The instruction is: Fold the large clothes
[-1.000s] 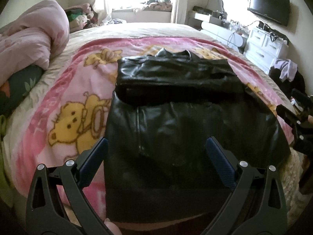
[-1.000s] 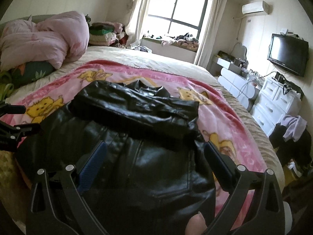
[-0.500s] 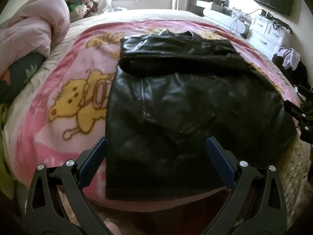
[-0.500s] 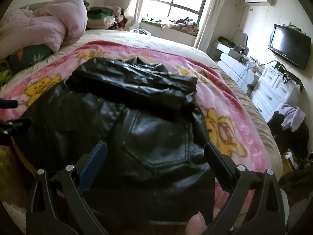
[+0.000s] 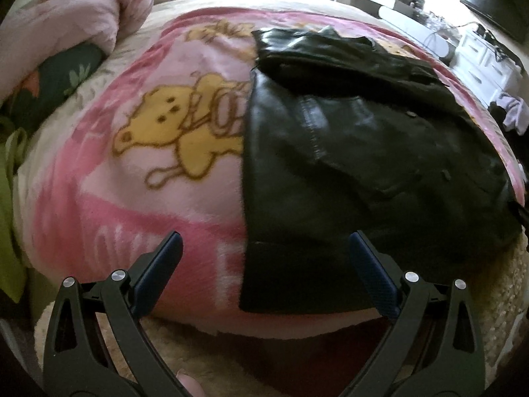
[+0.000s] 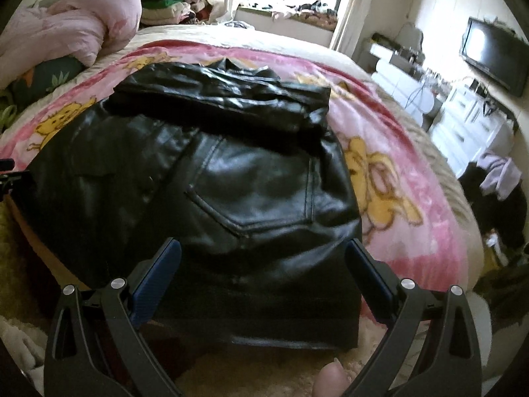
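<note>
A black leather jacket (image 5: 347, 165) lies flat on a pink bear-print blanket (image 5: 148, 172) on the bed, its sleeves folded across the top. It also shows in the right wrist view (image 6: 231, 182). My left gripper (image 5: 264, 251) is open and empty, just above the jacket's near left hem corner. My right gripper (image 6: 263, 258) is open and empty, over the jacket's near right hem. The tip of the left gripper (image 6: 10, 175) shows at the left edge of the right wrist view.
A pink duvet (image 5: 66, 26) is heaped at the bed's left, over a green pillow (image 5: 56, 86). White drawers (image 6: 469, 122) and a wall TV (image 6: 496, 56) stand to the right. Clothes (image 6: 496, 178) are piled on the floor beside the bed.
Both grippers have moved down and closer to the jacket's near hem; the left one has shifted towards the hem's left corner. Both stay open. The jacket has not moved.
</note>
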Action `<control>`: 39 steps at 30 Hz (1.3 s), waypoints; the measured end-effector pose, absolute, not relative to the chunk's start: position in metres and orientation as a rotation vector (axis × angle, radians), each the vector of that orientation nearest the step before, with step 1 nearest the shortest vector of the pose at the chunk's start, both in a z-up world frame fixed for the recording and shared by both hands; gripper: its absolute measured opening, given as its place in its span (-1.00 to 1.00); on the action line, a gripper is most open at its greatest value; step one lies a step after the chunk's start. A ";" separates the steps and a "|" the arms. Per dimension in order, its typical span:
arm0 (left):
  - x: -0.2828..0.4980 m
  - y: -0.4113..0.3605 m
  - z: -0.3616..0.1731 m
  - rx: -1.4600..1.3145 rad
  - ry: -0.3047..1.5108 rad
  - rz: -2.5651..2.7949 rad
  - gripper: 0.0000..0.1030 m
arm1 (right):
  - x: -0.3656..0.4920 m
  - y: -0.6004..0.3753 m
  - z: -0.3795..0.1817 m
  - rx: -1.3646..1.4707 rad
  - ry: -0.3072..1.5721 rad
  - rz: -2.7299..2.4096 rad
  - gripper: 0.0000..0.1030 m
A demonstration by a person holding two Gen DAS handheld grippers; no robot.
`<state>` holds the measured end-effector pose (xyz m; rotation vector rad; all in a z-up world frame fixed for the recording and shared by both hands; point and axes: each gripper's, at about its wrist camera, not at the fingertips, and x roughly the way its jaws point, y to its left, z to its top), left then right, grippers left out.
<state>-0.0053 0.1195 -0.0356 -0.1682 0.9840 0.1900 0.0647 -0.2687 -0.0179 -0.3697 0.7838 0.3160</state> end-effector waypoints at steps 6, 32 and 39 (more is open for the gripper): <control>-0.004 0.138 -0.050 -0.210 1.017 0.232 0.82 | 0.075 -0.291 -0.033 -0.350 0.868 0.295 0.91; 0.005 0.125 -0.019 -0.377 0.865 0.041 -0.88 | 0.110 -0.362 -0.010 0.084 0.886 0.635 -0.79; 0.022 0.128 0.030 -0.371 0.750 0.016 -0.88 | 0.128 -0.363 0.033 0.171 0.748 0.640 -0.82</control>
